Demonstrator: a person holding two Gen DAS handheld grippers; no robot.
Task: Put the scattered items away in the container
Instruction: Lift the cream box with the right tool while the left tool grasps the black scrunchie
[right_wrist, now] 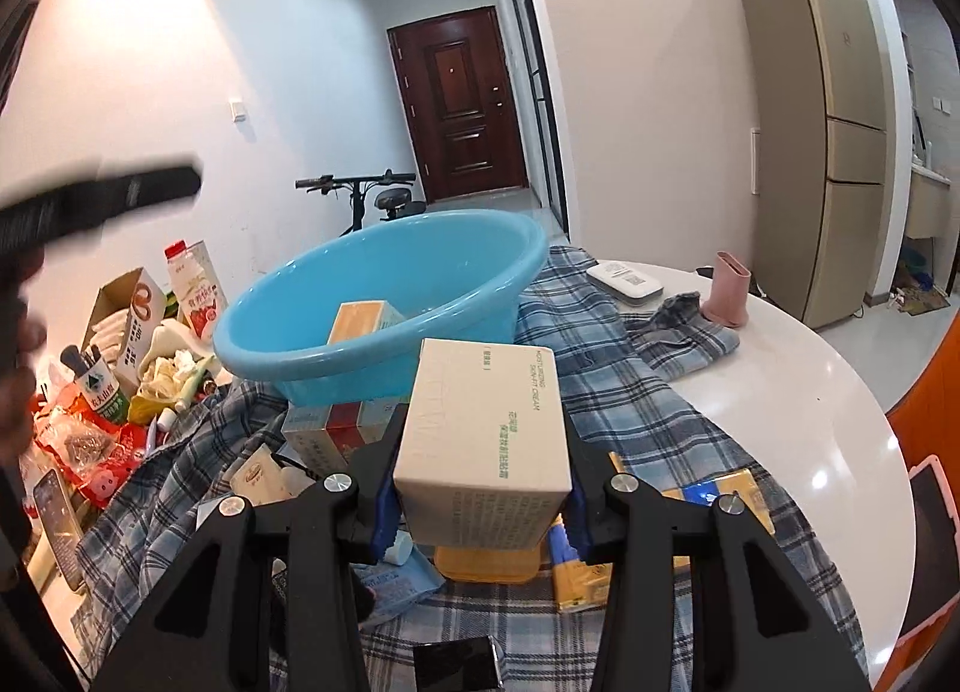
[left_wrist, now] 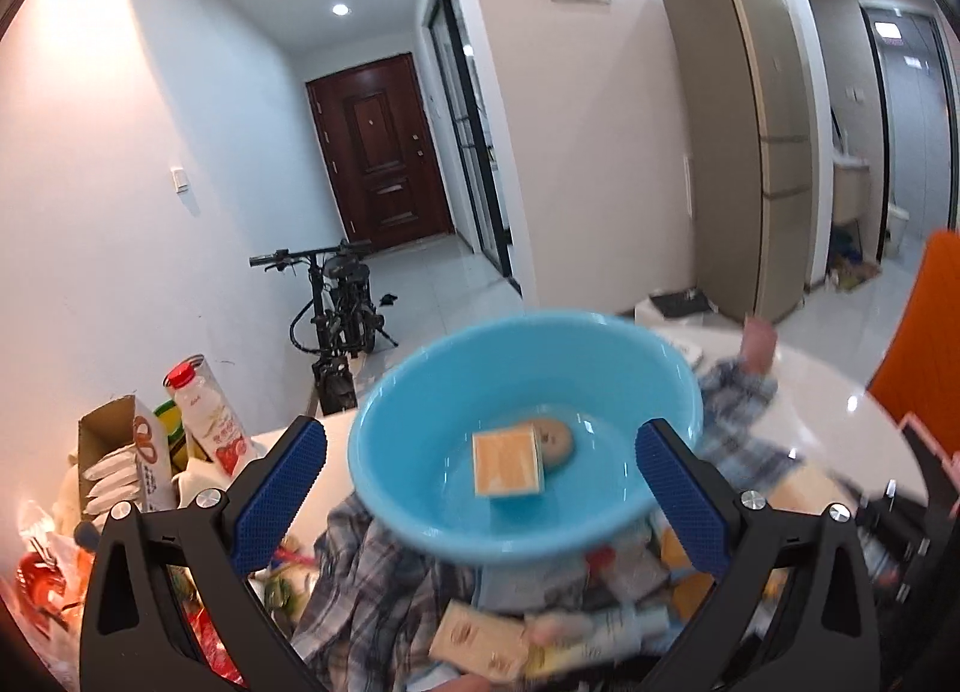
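Note:
A light blue plastic basin (left_wrist: 420,488) (right_wrist: 300,344) stands on a plaid shirt (right_wrist: 630,392) on the white table. It holds a small orange box (left_wrist: 507,464) (right_wrist: 357,320) and a round brown item (left_wrist: 555,440). My left gripper (left_wrist: 480,488) is open and empty, raised above the basin's near rim. My right gripper (right_wrist: 480,512) is shut on a cream box (right_wrist: 486,440) of skin cream, held just before the basin. Several small boxes (left_wrist: 474,638) (right_wrist: 708,518) lie scattered on the shirt.
A milk bottle (left_wrist: 207,410) (right_wrist: 192,284), an open carton (left_wrist: 129,452) and snack bags (right_wrist: 90,440) crowd the table's left. A pink holder (right_wrist: 729,290) and a white device (right_wrist: 624,278) stand at the back right. An orange chair (left_wrist: 924,356) is at the right.

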